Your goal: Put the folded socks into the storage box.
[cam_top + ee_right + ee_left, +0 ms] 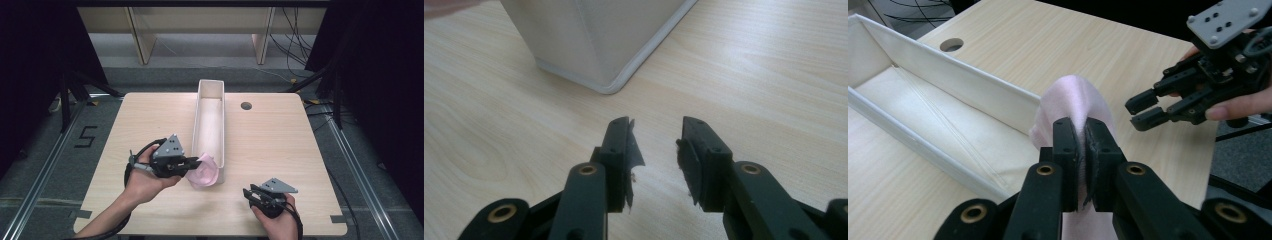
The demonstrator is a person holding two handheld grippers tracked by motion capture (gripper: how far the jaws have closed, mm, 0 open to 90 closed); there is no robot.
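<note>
In the high view, the left gripper sits left of centre in the lower half of the frame, its jaws pinched tight on a pale pink cloth. The cloth bunches against the near end of the long white fabric bin, which runs up the middle of the frame on the light wooden surface. In the left gripper view the cloth rises in a fold above the two closed jaws, with the bin's interior in the upper left of the frame. The right gripper rests in the lower right of the high view, well apart from the cloth. Its jaws stand partly open with nothing between them, pointing toward the bin's corner in the right gripper view.
</note>
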